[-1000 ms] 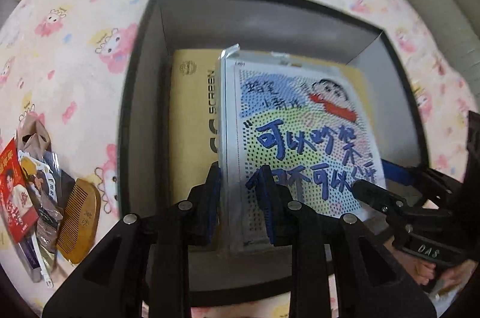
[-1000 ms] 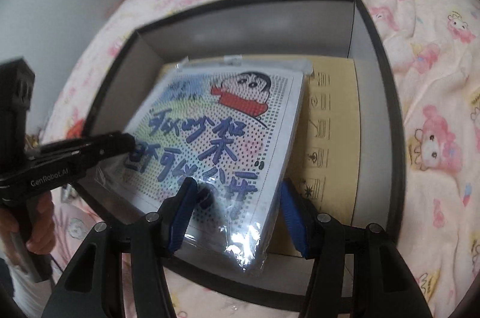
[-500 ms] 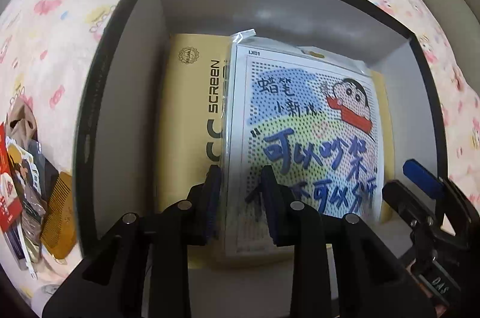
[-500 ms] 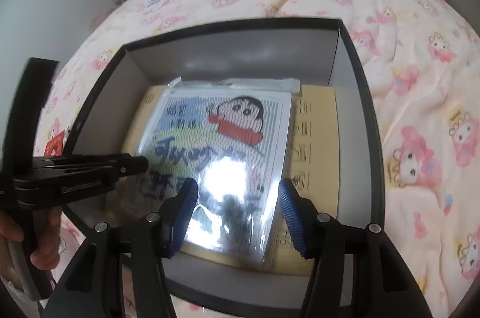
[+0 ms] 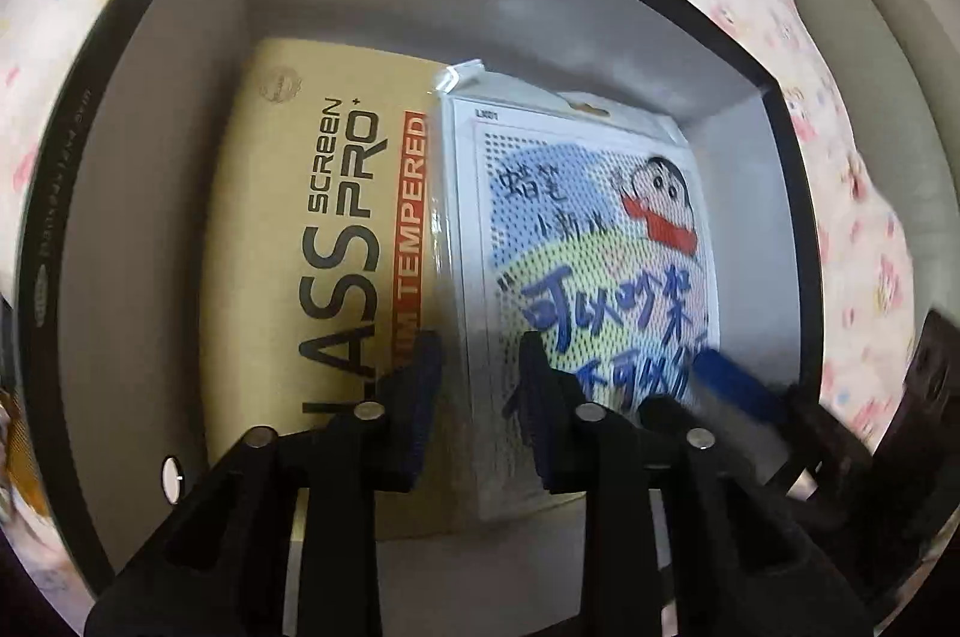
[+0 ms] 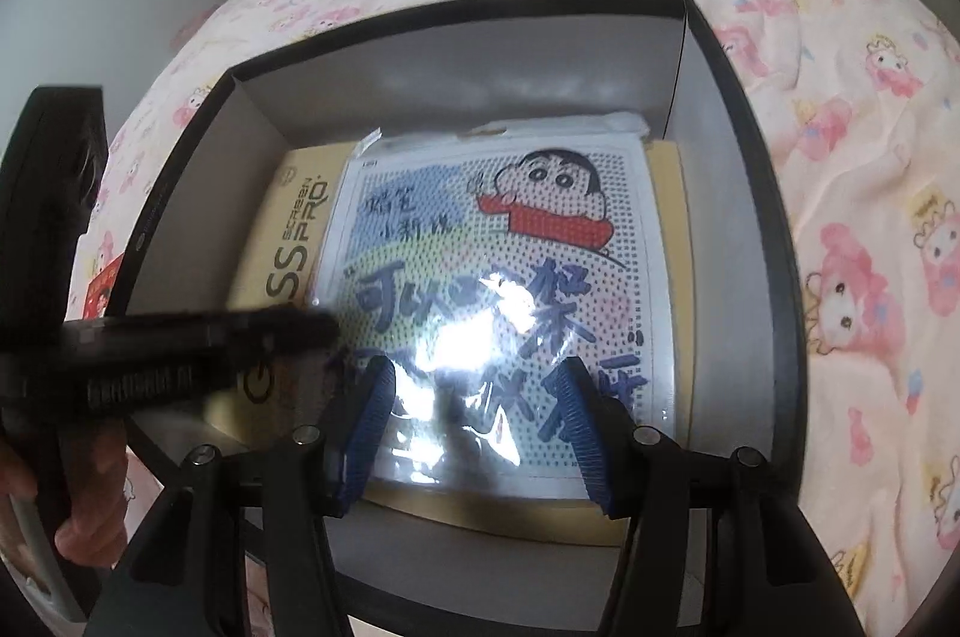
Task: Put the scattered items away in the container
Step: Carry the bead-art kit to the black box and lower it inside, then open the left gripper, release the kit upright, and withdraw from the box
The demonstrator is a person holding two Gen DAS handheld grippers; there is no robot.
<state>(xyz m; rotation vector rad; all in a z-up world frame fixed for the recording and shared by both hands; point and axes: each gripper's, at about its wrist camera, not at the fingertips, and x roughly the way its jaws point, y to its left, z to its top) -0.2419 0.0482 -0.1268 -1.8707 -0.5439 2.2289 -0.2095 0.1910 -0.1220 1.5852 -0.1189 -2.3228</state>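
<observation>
Only the right view shows a hand (image 6: 66, 505) and the bed (image 6: 840, 156) around the box (image 6: 774, 241). The bead kit (image 5: 588, 241) lies flat inside on a yellow pack (image 5: 336, 241), its long side running near to far. The left gripper (image 5: 480, 367) is closing astride its left edge, pads not pressing. The right gripper (image 6: 474, 385) hangs wide, holding nothing.

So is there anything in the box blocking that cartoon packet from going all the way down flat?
Nothing visible blocks it. The cartoon packet already lies inside the black box, on top of the tan screen protector box, which keeps it off the box floor. The left gripper is closing around its left edge.
</observation>
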